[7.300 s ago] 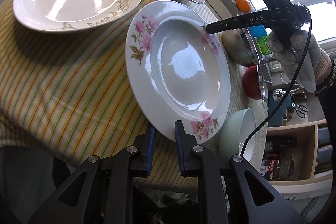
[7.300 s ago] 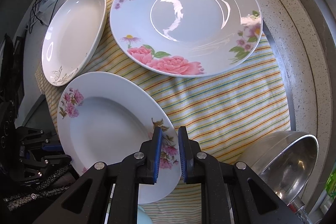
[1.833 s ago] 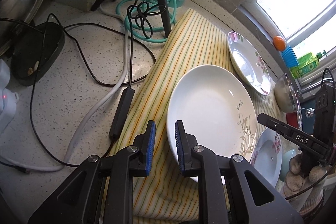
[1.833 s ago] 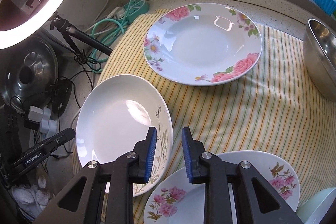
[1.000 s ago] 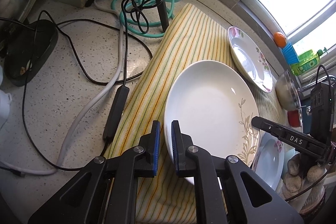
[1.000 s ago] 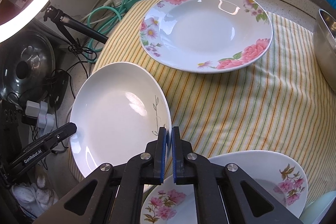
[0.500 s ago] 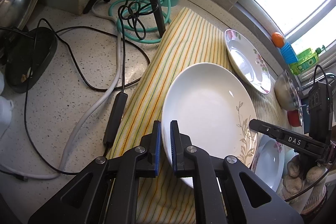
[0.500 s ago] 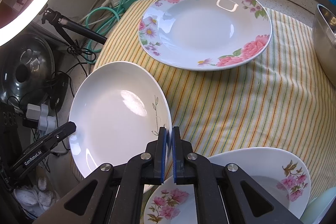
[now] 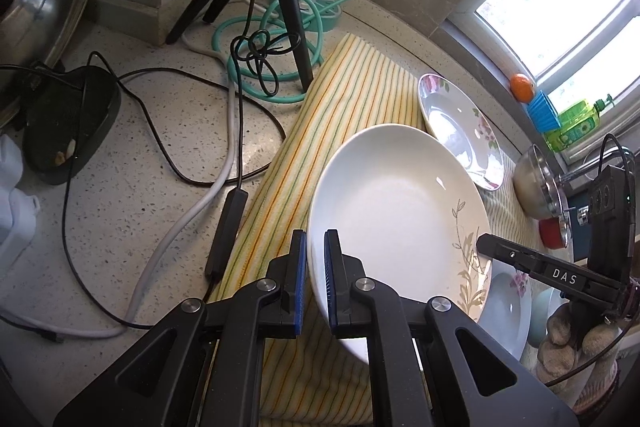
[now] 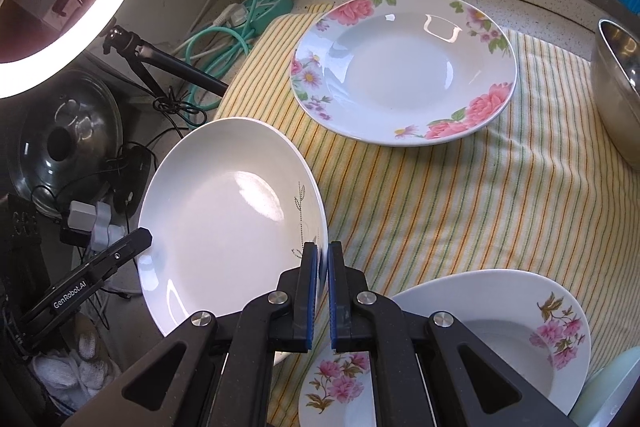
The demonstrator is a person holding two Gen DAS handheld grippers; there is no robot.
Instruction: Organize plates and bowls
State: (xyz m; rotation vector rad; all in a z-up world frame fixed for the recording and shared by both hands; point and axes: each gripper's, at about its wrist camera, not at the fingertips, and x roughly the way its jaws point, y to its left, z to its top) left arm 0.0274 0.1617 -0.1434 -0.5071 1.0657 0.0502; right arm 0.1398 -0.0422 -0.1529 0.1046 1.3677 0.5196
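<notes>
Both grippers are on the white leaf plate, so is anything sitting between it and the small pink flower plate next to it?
Nothing visible does. The white leaf plate is held by the left gripper and right gripper at opposite rims, and its near edge already overlaps the small pink flower plate. Only striped cloth lies around them.

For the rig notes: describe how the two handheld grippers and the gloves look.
Both grippers, left gripper and right gripper, are matte black plastic with triangular cut-outs, silver pivot screws and ribbed blue pads. Seen from the opposite camera, one finger reads "DAS", the other "GenRobot.AI". A black cable loops from the right unit. The hands wear light knitted gloves.
</notes>
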